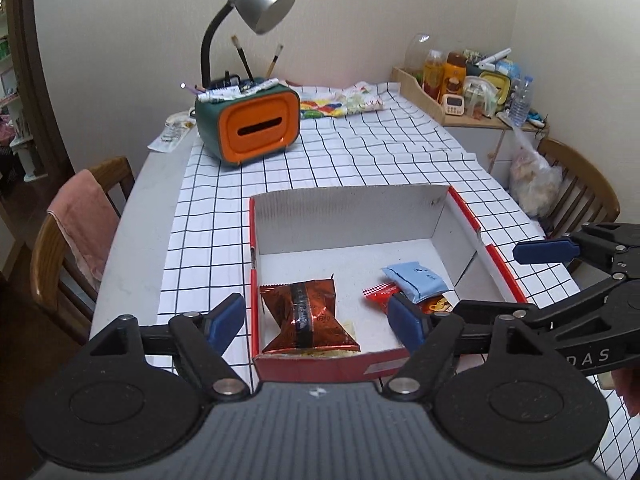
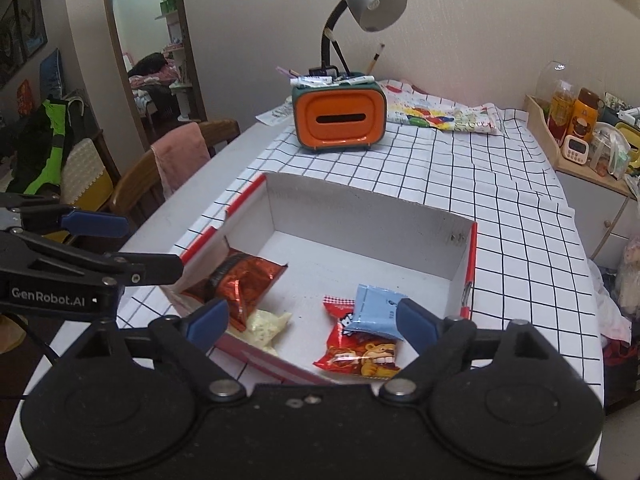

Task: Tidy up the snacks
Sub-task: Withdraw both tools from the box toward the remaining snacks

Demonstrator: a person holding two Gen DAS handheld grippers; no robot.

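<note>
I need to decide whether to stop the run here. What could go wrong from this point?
The blue packet lies loosely on top of the red lion packet, so a grab may lift or drag both. The pale packet is half hidden under the copper foil packet and may be missed. Both open tools, left and right, sit close together over the box and could collide.

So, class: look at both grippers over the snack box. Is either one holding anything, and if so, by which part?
Nothing is held. The left gripper and right gripper both stand open above the box; the snack packets lie loose inside.
</note>
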